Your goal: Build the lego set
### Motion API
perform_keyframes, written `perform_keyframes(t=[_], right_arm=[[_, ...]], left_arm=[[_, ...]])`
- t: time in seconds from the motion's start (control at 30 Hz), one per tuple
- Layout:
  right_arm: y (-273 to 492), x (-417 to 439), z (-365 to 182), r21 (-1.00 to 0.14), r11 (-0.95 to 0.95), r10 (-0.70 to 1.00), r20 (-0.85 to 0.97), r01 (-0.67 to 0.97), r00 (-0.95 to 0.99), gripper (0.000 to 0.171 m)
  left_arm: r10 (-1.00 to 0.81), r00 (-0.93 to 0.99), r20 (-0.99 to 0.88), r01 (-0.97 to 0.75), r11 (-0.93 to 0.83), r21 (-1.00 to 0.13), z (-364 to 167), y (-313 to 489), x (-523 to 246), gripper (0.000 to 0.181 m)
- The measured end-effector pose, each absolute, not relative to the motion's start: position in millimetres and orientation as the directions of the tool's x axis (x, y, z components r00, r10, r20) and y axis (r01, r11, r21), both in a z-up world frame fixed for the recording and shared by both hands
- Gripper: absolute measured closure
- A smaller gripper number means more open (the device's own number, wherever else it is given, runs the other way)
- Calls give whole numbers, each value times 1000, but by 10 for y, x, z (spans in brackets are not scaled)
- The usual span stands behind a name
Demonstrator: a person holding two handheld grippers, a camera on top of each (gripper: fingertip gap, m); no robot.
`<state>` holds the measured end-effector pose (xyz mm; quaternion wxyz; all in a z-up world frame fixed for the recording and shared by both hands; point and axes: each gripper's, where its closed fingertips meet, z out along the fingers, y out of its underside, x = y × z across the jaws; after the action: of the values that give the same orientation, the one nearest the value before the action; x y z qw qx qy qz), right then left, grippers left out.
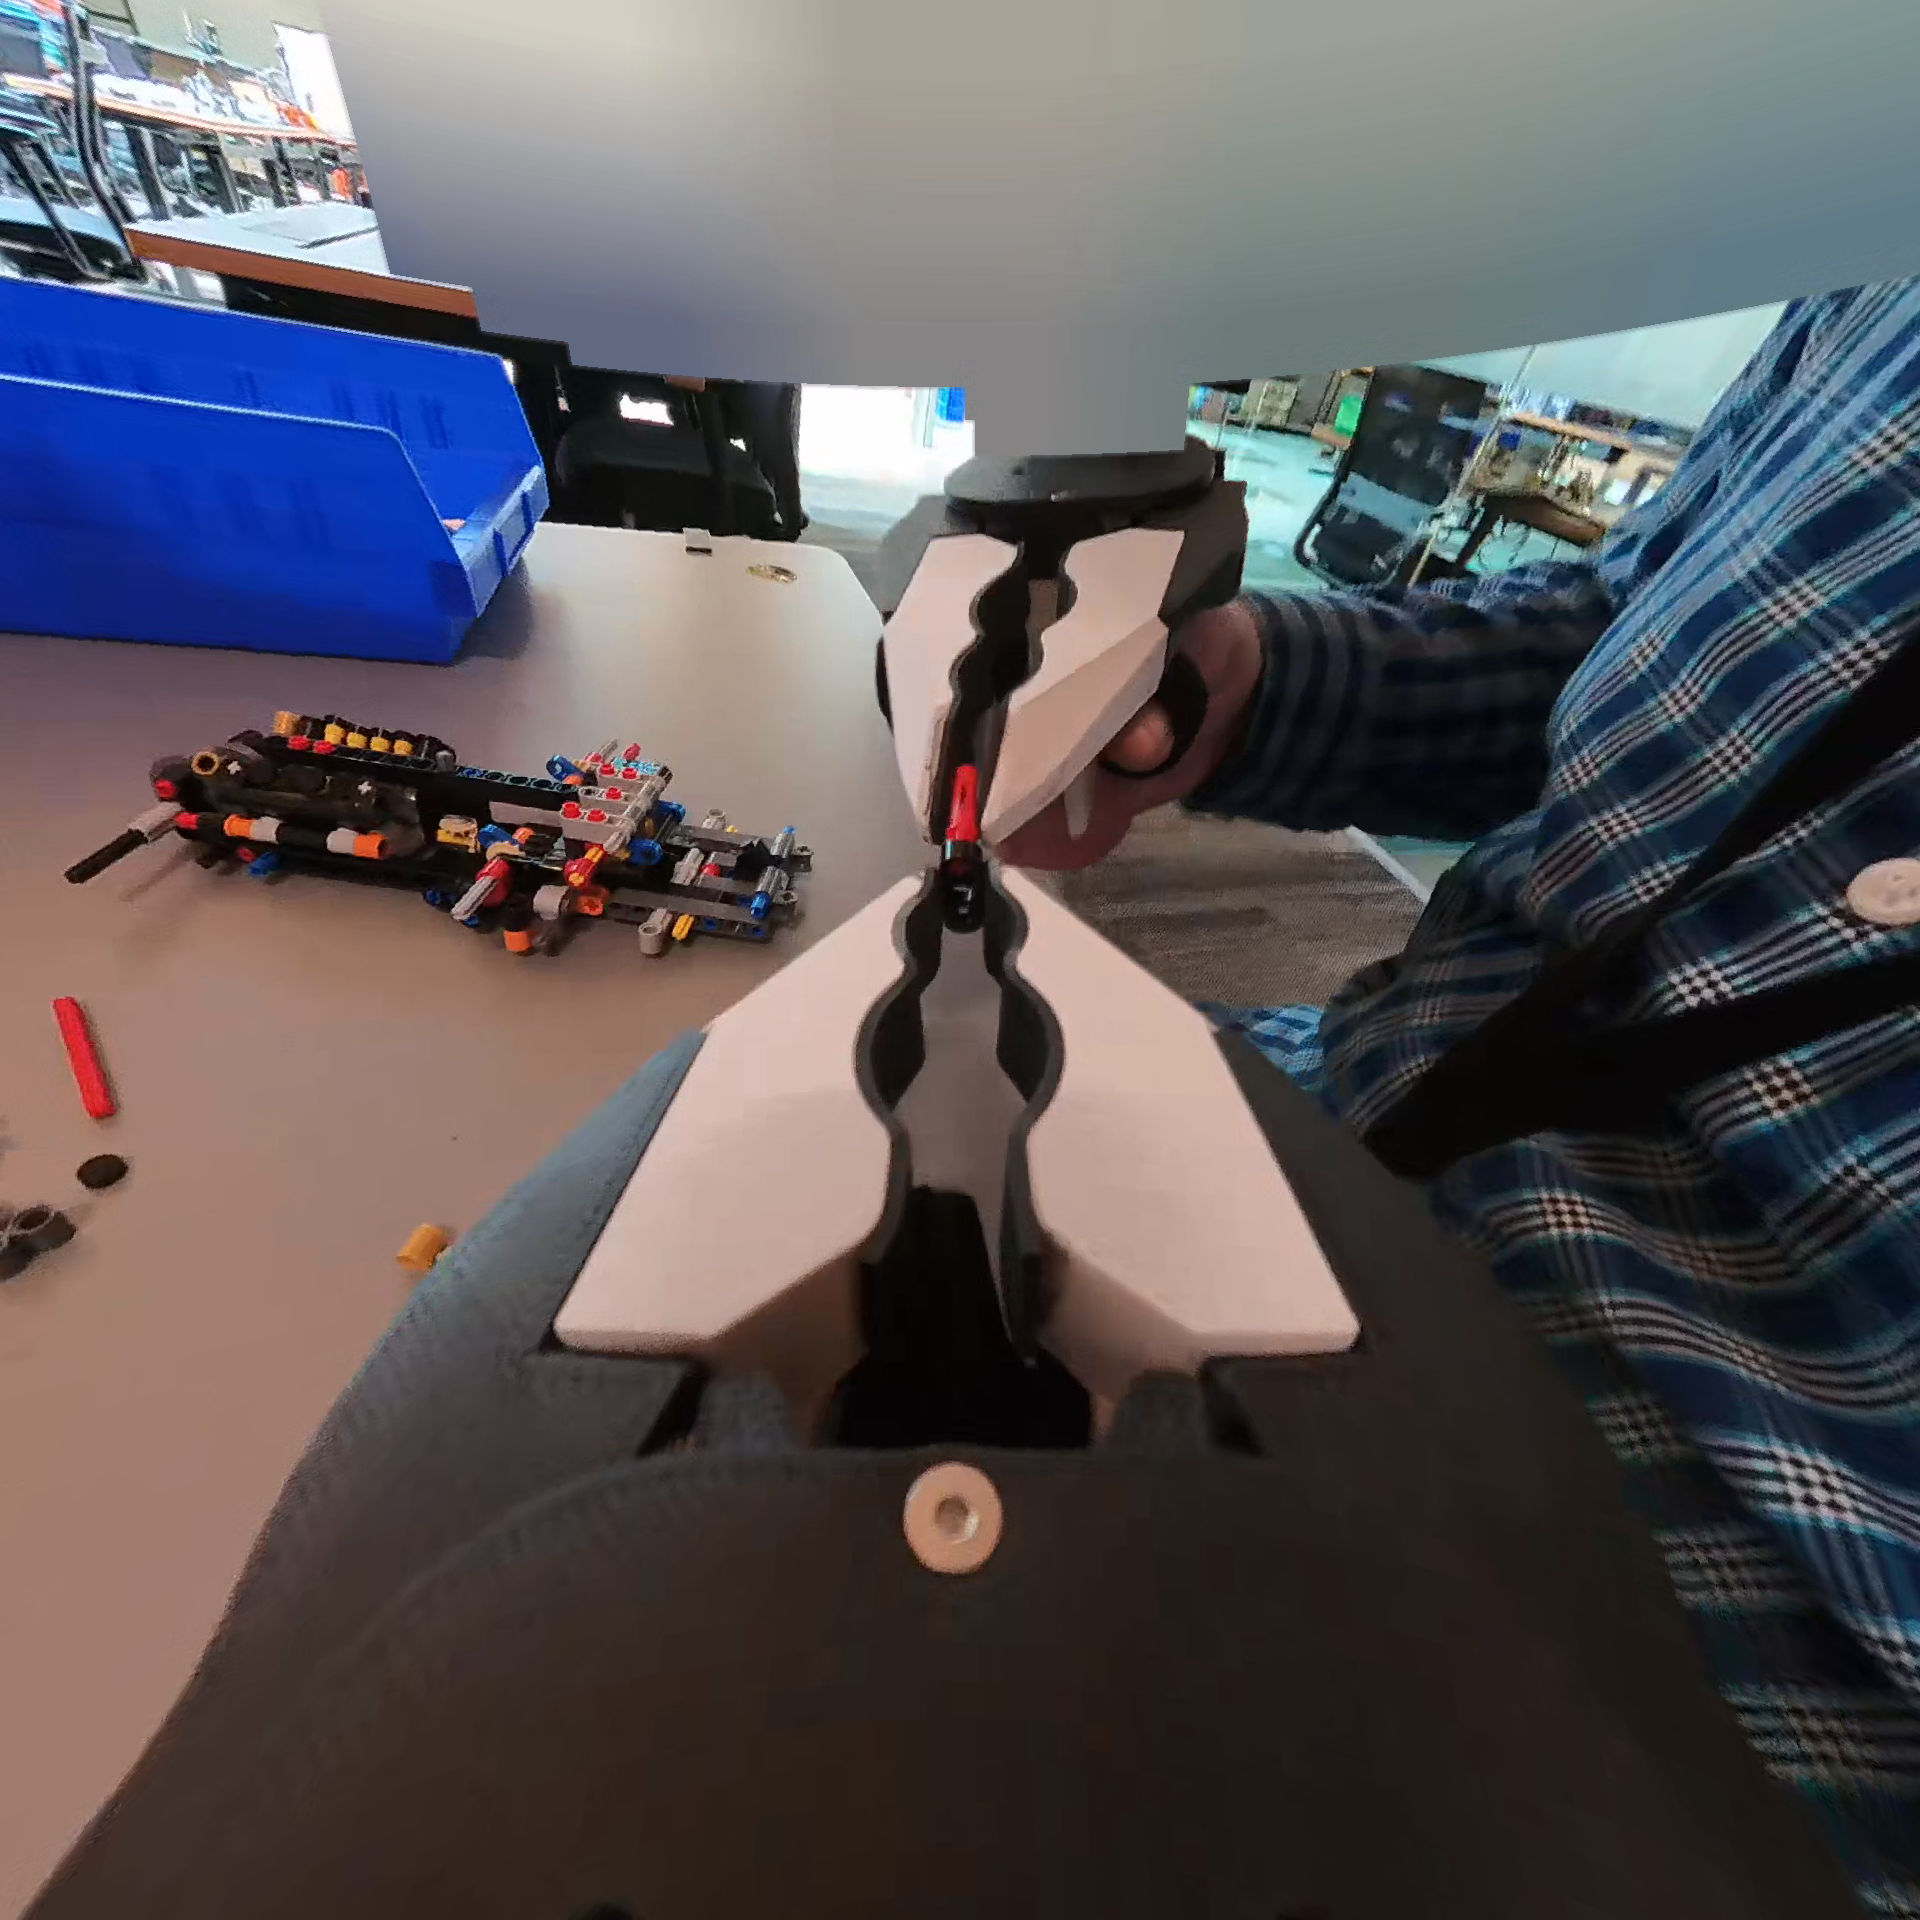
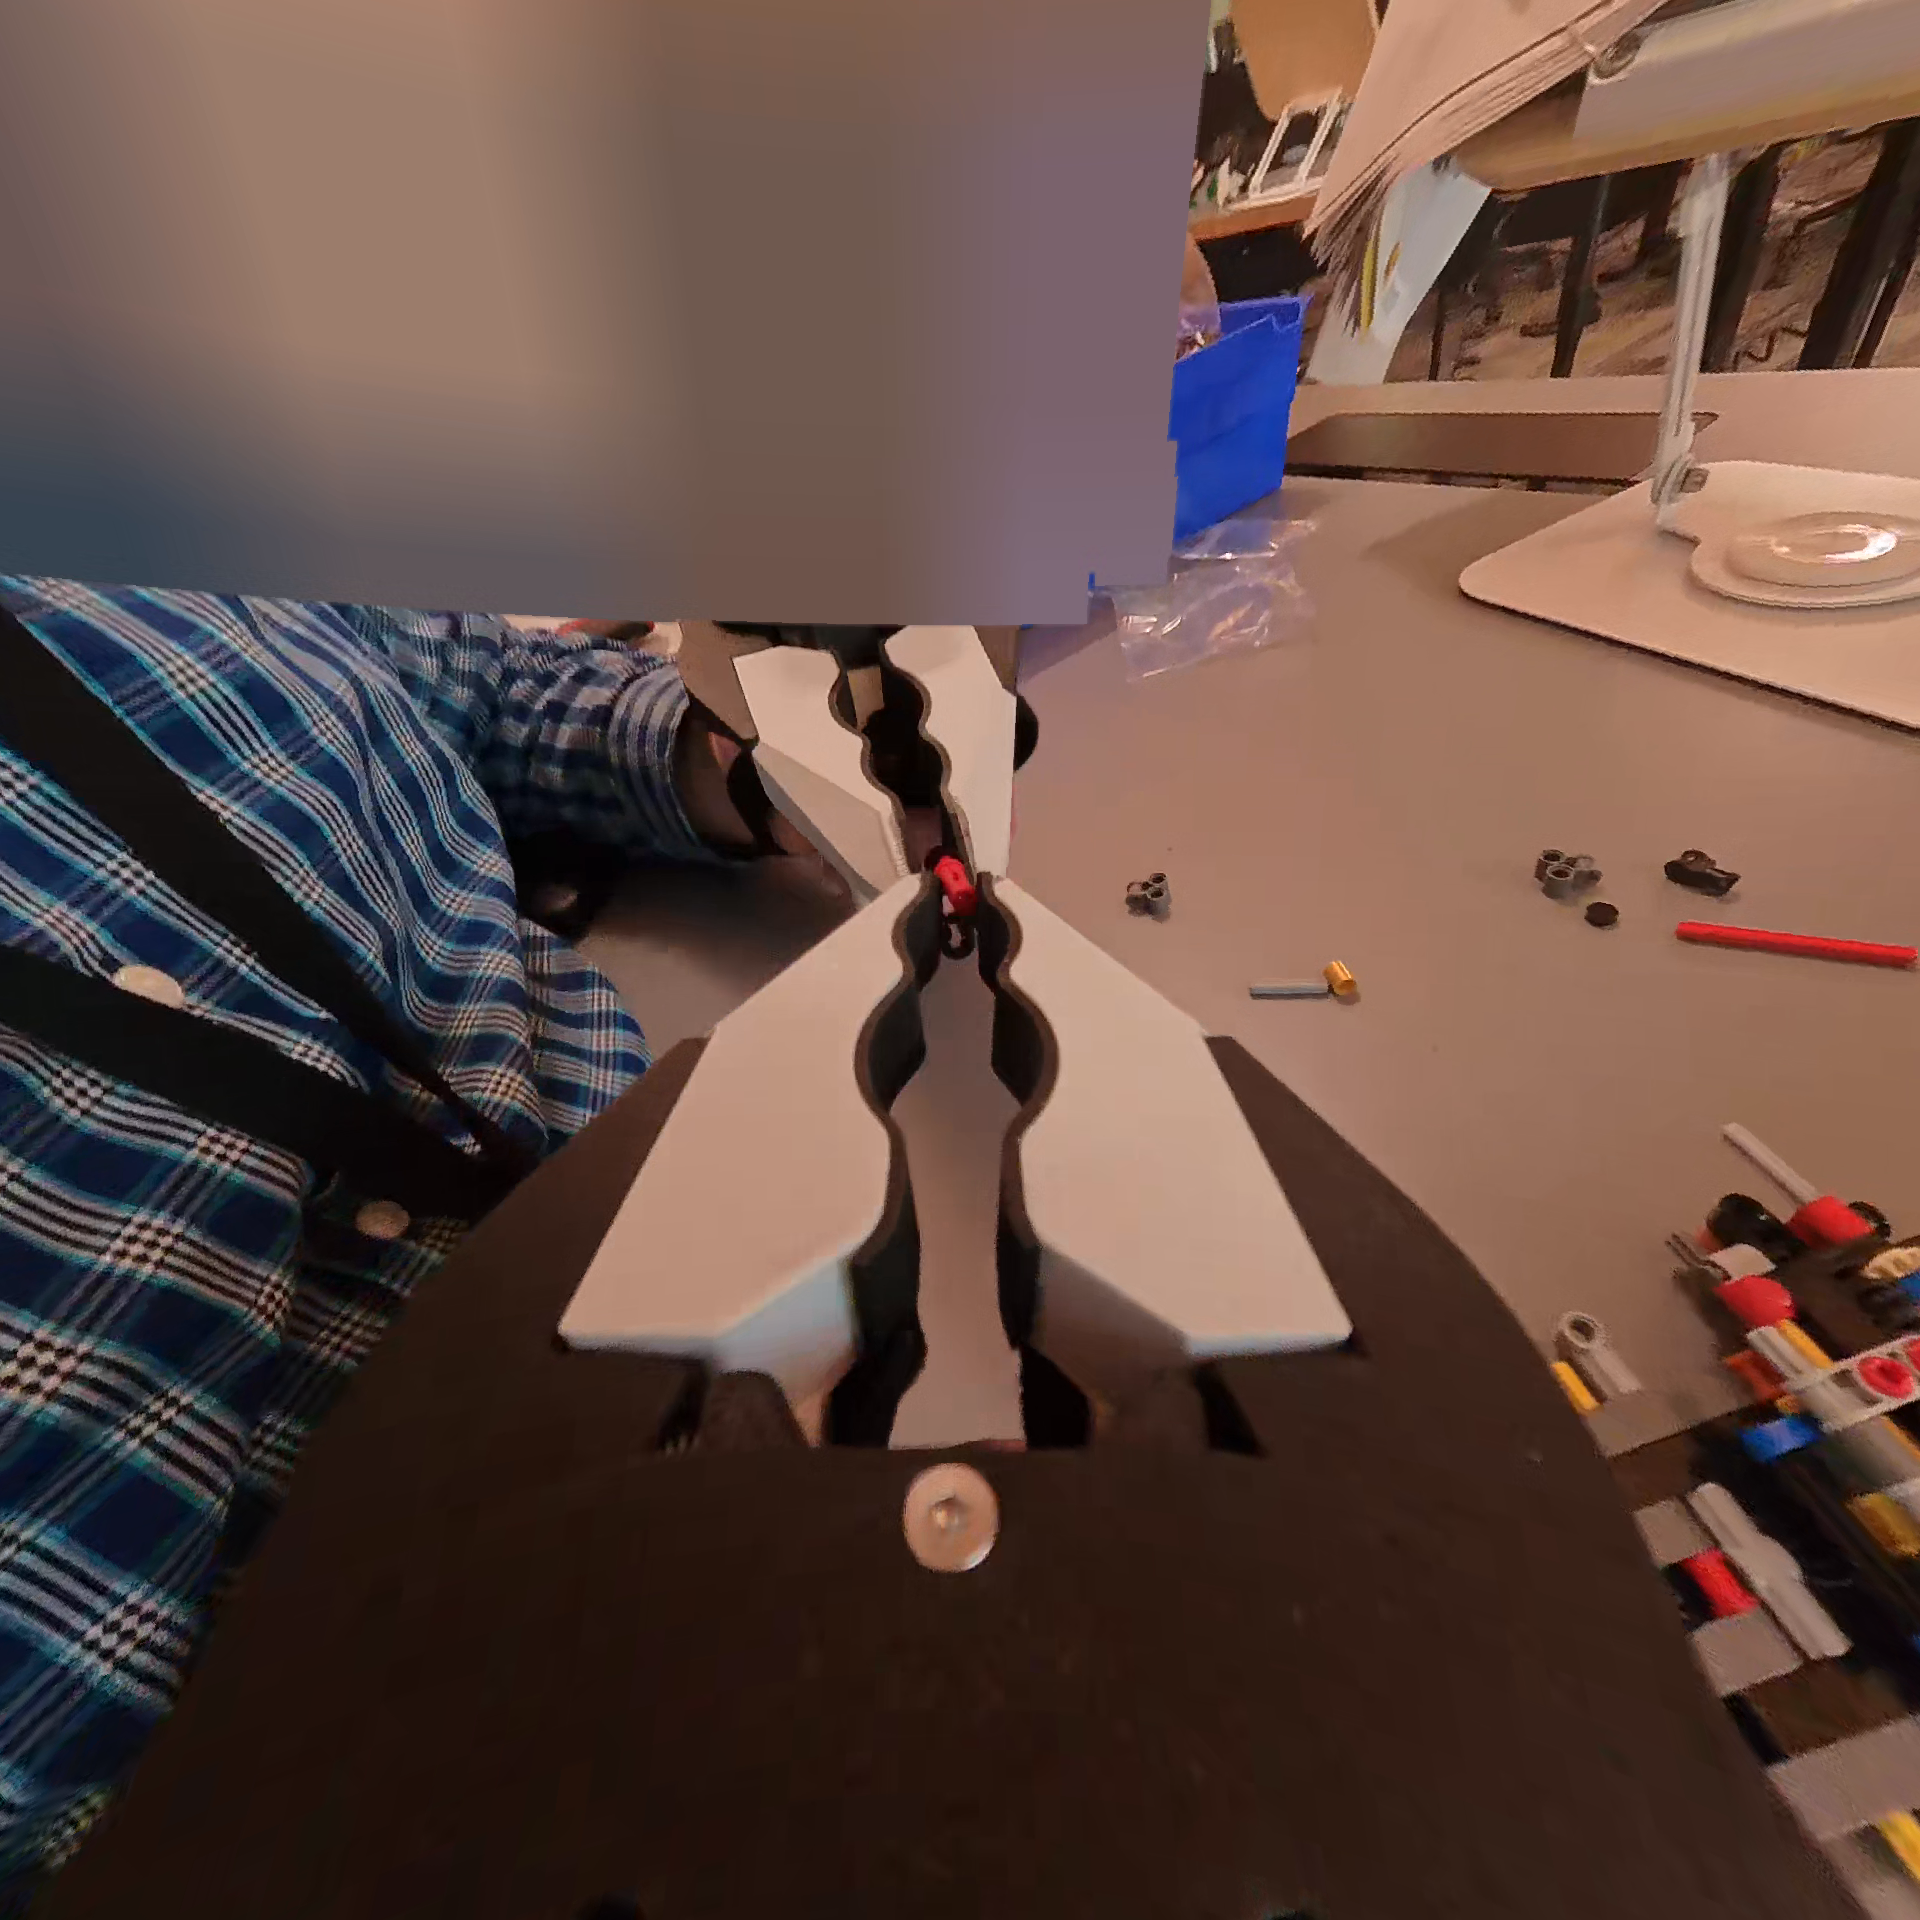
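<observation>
Left wrist view: your two grippers meet tip to tip at centre | built lego assembly (image 1: 457, 831) on table (image 1: 312, 1039) at 9 o'clock | bin (image 1: 260, 488) behind it at 10 | loose axle (image 1: 83, 1057) and what may be pins, 8 o'clock.

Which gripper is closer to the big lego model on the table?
Cannot tell: left gripper and right gripper meet tip to tip on a small red-and-black piece, both off the lego model.
</observation>
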<state>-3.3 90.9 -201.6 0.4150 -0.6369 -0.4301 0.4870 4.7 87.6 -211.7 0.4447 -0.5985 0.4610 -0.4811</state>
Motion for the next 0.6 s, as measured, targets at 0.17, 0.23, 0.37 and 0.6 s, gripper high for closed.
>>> perform_keyframes(t=[0.17, 0.23, 0.37, 0.6], right_arm=[[841, -41, -2051, -946, -252, 965, -231, 202, 121, 169], [816, -39, -2066, -947, -234, 971, -215, 219, 108, 169], [790, -35, -2096, -945, -209, 977, -188, 251, 105, 169], [747, -36, -2217, -927, -141, 988, -107, 347, 115, 169]], left_arm=[[-987, 83, 139, -174, -151, -973, -2169, 817, 53, 175], [-988, 73, 136, -181, -147, -972, -2181, 797, 57, 175], [-993, 70, 96, -208, -108, -972, -2211, 776, 66, 175], [-996, 76, -38, -310, 12, -951, -2330, 753, 71, 176]])
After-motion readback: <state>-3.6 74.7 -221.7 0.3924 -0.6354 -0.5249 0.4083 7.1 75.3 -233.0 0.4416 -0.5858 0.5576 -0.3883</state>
